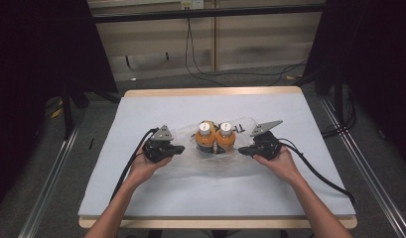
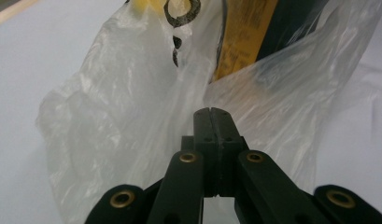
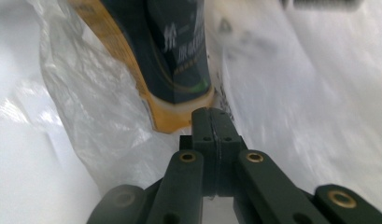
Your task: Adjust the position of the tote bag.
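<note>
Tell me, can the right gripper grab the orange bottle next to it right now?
Probably not yet. The right gripper is shut at the plastic bag, and the bag's film lies between it and the nearer orange bottle. It would have to open first.

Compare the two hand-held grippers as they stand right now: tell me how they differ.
The left hand-held gripper comes at the plastic bag from its left edge, the right hand-held gripper from its right edge. The left's grey plate tilts up, the right's lies flatter. Shared: both jaws closed, at the bag holding two orange bottles.

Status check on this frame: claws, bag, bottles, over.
Left claw and right claw shut, at plastic bag. Two orange bottles upright inside. Nothing in the way.
</note>
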`<control>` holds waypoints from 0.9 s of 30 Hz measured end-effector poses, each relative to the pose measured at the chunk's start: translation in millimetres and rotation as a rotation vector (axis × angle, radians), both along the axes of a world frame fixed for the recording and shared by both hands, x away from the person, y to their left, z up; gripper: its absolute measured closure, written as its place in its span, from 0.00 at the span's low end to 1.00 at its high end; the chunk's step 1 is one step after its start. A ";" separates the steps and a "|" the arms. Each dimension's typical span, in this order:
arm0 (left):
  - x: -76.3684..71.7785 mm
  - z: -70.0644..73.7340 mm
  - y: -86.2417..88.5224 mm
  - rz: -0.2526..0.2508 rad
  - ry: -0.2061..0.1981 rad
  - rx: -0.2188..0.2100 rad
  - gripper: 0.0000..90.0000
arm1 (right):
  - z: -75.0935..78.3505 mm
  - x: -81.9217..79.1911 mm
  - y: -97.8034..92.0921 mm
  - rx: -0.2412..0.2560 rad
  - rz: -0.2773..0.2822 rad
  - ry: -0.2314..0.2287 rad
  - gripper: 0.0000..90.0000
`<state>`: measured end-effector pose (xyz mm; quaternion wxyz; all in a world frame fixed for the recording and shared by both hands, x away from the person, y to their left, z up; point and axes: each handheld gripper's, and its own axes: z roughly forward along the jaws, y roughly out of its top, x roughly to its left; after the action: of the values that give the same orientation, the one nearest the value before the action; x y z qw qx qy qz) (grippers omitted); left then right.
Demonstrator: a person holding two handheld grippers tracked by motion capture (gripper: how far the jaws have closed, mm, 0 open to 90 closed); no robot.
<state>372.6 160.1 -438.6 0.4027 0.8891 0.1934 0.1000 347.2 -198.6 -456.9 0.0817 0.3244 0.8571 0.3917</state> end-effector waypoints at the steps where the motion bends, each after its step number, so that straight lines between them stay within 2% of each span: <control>1: -0.2 3.5 -1.1 -0.002 0.004 -0.006 1.00 | 2.7 -0.2 -0.6 0.008 -0.003 -0.002 1.00; 5: 0.2 13.9 -9.1 -0.032 -0.001 -0.046 1.00 | 17.6 0.4 -4.6 0.009 -0.010 -0.038 1.00; 6: 0.4 17.0 -11.1 -0.023 -0.007 -0.031 1.00 | 20.9 1.3 -6.2 0.010 -0.014 -0.049 1.00; 9: -0.3 27.1 -15.9 -0.032 -0.017 -0.043 1.00 | 26.6 3.5 -8.3 0.026 -0.020 -0.060 1.00; 13: 5.3 38.7 -17.4 -0.034 -0.023 -0.047 1.00 | 26.3 8.2 -3.6 0.016 -0.008 -0.056 1.00; 14: 7.6 37.9 -19.5 -0.048 -0.013 -0.055 1.00 | 26.2 9.6 -1.8 0.011 -0.009 -0.056 1.00; 16: 12.0 34.8 -24.7 -0.049 -0.007 -0.021 1.00 | 25.9 12.5 1.7 0.007 -0.001 -0.056 1.00; 20: 28.9 20.1 -36.4 -0.047 0.034 0.005 1.00 | 23.1 23.3 7.3 -0.013 0.007 -0.042 1.00; 23: 38.3 9.2 -46.1 -0.095 0.058 0.062 1.00 | 17.1 32.9 9.9 -0.041 0.015 -0.011 1.00; 25: 40.0 0.8 -50.9 -0.100 0.072 0.086 1.00 | 12.2 37.0 11.7 -0.059 0.020 0.010 1.00; 27: 40.6 -9.6 -55.0 -0.108 0.080 0.136 1.00 | 5.0 40.0 15.0 -0.096 0.027 0.033 1.00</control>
<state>413.2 105.2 -448.1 0.3383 0.9267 0.1539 0.0555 387.2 -183.5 -451.8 0.0778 0.3150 0.8804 0.3458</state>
